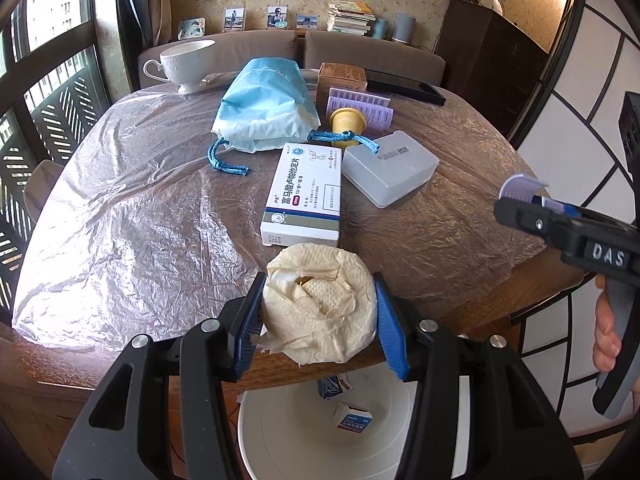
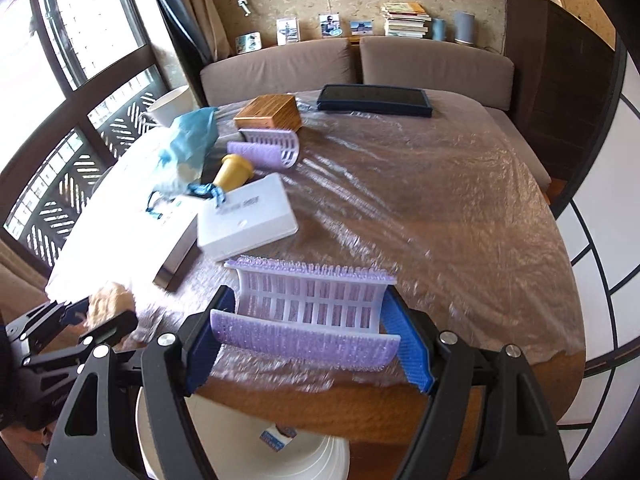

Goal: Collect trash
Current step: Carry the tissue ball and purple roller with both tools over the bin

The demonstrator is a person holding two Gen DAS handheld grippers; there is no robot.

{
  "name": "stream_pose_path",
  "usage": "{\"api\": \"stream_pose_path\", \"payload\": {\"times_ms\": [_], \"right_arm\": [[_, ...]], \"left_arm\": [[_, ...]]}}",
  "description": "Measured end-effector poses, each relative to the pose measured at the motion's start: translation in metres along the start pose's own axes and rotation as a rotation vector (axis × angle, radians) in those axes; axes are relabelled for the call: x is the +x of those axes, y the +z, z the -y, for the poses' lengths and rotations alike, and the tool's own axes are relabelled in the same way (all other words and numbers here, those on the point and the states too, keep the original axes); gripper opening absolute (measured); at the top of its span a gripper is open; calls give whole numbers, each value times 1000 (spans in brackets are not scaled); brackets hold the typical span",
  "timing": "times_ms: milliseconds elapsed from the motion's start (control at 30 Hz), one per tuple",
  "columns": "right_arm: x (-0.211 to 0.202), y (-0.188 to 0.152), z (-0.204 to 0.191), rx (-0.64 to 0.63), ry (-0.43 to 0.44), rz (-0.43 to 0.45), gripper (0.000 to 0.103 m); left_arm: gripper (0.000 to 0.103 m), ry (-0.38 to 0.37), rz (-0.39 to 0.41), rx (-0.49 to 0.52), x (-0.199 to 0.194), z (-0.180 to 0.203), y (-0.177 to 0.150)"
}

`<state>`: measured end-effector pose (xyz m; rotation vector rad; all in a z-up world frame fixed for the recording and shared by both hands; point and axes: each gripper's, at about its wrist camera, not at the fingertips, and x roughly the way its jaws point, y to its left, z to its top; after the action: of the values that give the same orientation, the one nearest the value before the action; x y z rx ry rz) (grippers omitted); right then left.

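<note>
the table (image 1: 132, 184) is round, covered with a thin crinkled plastic sheet (image 1: 100, 240), and its near edge is just under both grippers. below this edge stands a white bin (image 1: 400, 412) with two small cartons already inside, so the room for dropping is directly down, past the wooden rim.

near the middle of the table lie a blue drawstring bag (image 1: 264, 100), a white medicine box (image 1: 306, 192) and a translucent plastic case (image 1: 390, 168); they are close together and leave the right side of the table free.

the right gripper (image 2: 308, 332) is clamped on a lilac plastic roller piece (image 2: 308, 308), the blue pads pressing its two ends. it looks light, stiff but springy, and full of small bristles, so i judge it holds well at the ends.

the left gripper (image 1: 318, 320) is clamped on a crumpled paper wad (image 1: 320, 304), over the near edge. the wad is very light and soft, it squashes, and a loose flap hangs down; a grip across the middle seems safest
</note>
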<state>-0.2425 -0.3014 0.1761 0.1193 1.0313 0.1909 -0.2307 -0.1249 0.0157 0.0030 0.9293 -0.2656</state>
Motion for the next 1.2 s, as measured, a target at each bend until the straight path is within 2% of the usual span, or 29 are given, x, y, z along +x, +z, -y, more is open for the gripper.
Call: {"api": "stream_pose_path", "payload": {"times_ms": [633,1200], "right_arm": [[-24,-38,-17,-59,64,-36,73],[-26,-76,-36,-110,94,-89,73]], "left_arm": [[52,2,0,3,-7,4,-10],[52,-7,-25,23,-25,13,-50]]}}
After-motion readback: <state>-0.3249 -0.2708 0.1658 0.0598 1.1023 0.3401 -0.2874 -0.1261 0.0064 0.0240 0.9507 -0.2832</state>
